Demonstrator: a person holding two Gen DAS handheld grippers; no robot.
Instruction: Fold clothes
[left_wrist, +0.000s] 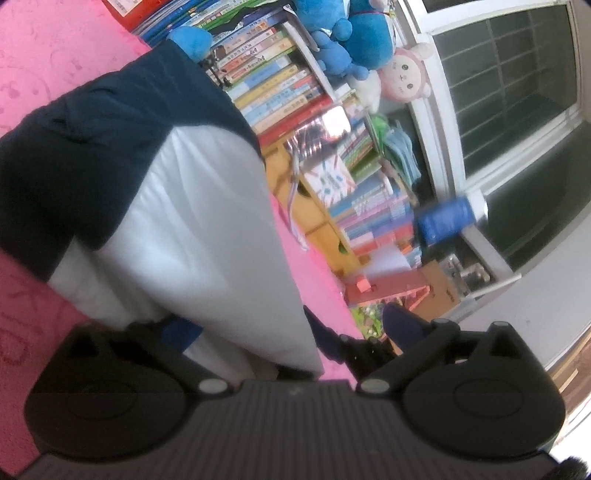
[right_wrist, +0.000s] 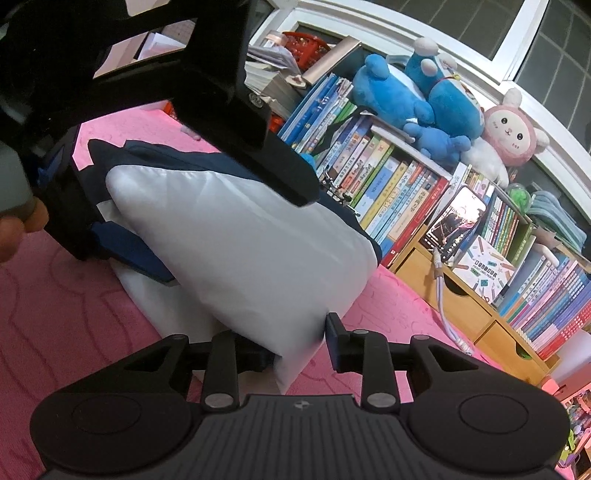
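Observation:
A white and navy garment (left_wrist: 192, 221) lies bunched on the pink mat (left_wrist: 37, 55). My left gripper (left_wrist: 288, 325) is spread wide open, and the white cloth runs between its fingers without either pad pressing on it. In the right wrist view the same garment (right_wrist: 295, 266) rises like a tent. My right gripper (right_wrist: 295, 347) is shut on its near white corner, with the left finger partly hidden behind the cloth. The left gripper (right_wrist: 234, 236) reaches in from the upper left over the garment, and a hand (right_wrist: 14, 229) holds it.
A low bookshelf (right_wrist: 388, 184) packed with books runs along the mat's far side. On top sit blue plush toys (right_wrist: 406, 92) and a pink one (right_wrist: 513, 136). A lit phone (right_wrist: 454, 225) leans there, with wooden drawers (right_wrist: 465, 306) and a cable below. A window (left_wrist: 517, 92) stands behind.

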